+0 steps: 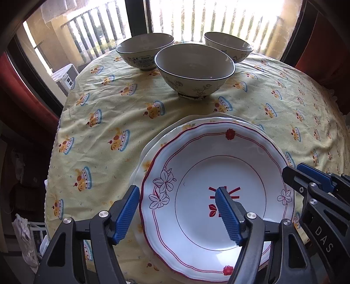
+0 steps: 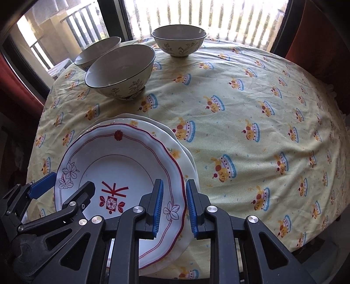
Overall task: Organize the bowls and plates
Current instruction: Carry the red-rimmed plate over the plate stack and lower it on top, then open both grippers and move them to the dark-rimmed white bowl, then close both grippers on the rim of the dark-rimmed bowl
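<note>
Sunlit balcony railings stood behind the yellow tablecloth (image 2: 251, 104) with three bowls (image 1: 194, 70). Nearer, the red-rimmed plate (image 1: 196, 157) topped a plate stack. The left gripper (image 1: 177, 215) gaped wide astride its rim; the right gripper (image 2: 174, 206), narrow, straddled the opposite rim, contact unclear.

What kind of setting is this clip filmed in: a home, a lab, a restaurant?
Most likely a home dining spot. A round table under a yellow cartoon-print tablecloth carries household bowls and stacked plates, and right behind it a window looks onto a railed balcony.
</note>
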Tool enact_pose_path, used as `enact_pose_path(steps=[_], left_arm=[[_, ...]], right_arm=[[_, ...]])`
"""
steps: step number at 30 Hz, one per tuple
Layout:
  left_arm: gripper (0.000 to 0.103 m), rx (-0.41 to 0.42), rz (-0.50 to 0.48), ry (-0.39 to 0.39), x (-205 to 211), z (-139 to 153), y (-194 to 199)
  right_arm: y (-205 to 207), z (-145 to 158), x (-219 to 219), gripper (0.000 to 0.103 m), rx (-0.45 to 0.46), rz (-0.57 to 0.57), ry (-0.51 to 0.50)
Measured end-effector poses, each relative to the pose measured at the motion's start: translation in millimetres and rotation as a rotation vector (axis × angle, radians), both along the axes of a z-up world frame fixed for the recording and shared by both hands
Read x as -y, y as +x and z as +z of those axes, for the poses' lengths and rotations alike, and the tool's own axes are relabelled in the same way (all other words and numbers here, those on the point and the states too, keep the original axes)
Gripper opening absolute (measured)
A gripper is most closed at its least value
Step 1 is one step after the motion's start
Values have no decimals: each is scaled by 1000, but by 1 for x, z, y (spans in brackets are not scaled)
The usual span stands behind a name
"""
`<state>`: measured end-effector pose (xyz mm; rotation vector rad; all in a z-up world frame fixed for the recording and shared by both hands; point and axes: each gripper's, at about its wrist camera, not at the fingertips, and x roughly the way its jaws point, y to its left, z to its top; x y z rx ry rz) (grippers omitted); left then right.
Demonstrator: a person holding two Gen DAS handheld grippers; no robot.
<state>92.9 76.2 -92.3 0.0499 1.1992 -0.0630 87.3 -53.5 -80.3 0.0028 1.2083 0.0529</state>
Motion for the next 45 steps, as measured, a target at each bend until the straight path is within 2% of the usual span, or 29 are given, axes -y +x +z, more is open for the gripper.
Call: enact_pose_path(steps=[1, 2, 4, 5, 6, 9, 17, 26, 34, 38, 41, 45], left_arm=[[76, 0, 0, -7, 0, 2, 0], [78, 3, 2, -16, 0, 5, 0], [81, 18, 16, -36, -1, 12, 1], [83, 26, 27, -42, -3, 17, 1], [85, 35, 32, -43, -4, 21, 3], [88, 57, 41, -41, -5, 32, 11], [89, 97, 105, -52, -8, 49, 49], [89, 133, 167, -22, -6, 61, 102], [87, 119, 219, -4, -6, 47, 149], [83, 113, 243, 17, -9, 34, 166], [68, 86, 255, 4, -12, 23, 175], [61, 56, 267, 9, -14, 10, 184]], right_arm=[[-1, 5, -3, 26, 15, 15, -12], [0, 10, -5, 32, 24, 26, -15], [2, 18, -6, 48, 39, 24, -11], [3, 22, -6, 61, 49, 20, -4], [4, 26, -7, 66, 63, 14, 3], [11, 37, -8, 70, 78, 8, 20], [47, 58, -8, 71, 119, 4, 42], [105, 68, -6, 71, 158, 15, 85], [160, 62, -7, 71, 162, 40, 95], [184, 46, -12, 70, 144, 54, 94], [198, 33, -15, 70, 121, 56, 92], [211, 18, -20, 66, 85, 67, 94]])
